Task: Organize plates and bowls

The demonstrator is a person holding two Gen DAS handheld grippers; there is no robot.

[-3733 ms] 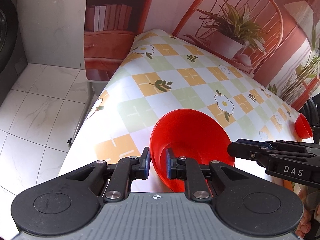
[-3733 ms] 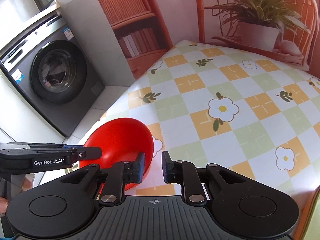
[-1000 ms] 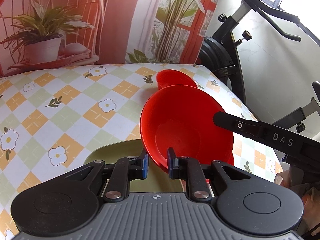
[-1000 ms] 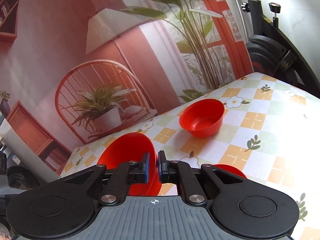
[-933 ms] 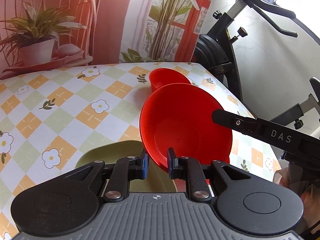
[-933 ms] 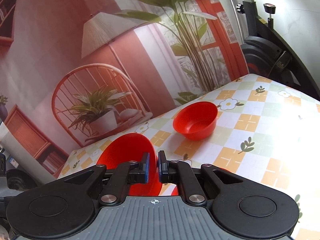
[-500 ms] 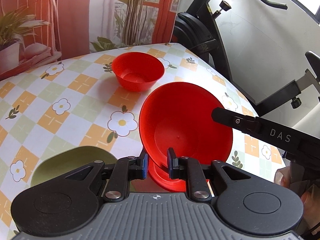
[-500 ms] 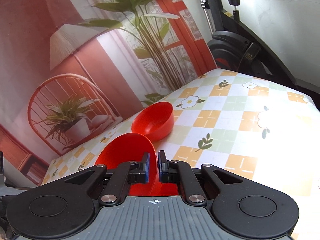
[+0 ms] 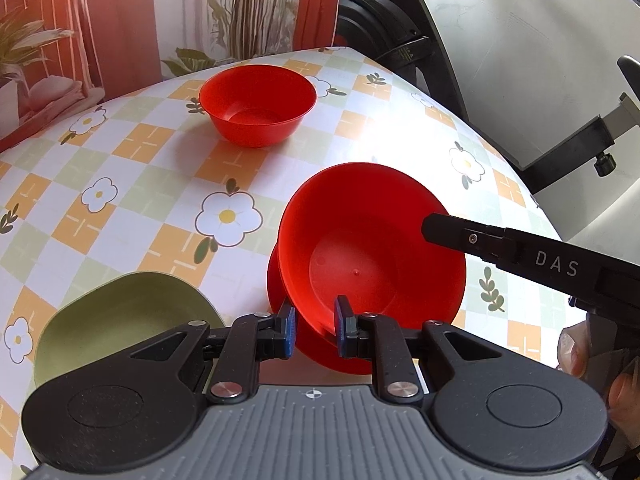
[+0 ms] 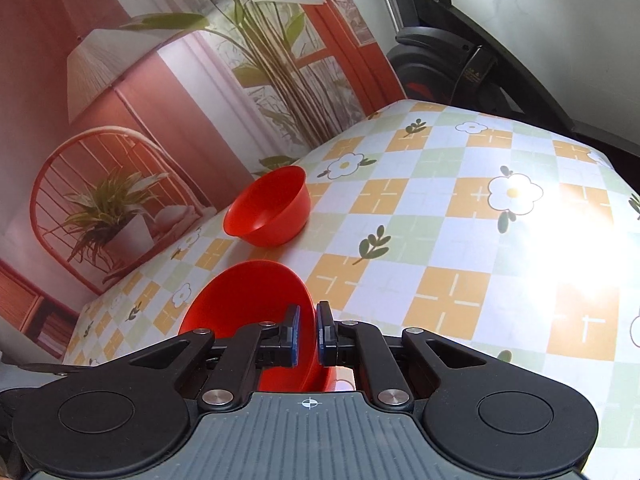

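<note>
My right gripper (image 10: 307,334) was clamped on the rim of 1 red bowl (image 9: 372,252), tilted directly over a red plate (image 9: 280,296) on the table (image 9: 400,128). My left gripper (image 9: 316,330) straddled that rim; whether it gripped, I couldn't tell. A second red bowl (image 9: 258,104) sat well beyond, and a green plate (image 9: 120,312) lay left.

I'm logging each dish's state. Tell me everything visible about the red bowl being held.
The held red bowl looks like smooth, glossy plastic and is empty. It is tilted, opening toward the left camera. Both hand-held grippers pinch its rim: left, right. It sits low over a red plate on the checked tablecloth.
</note>
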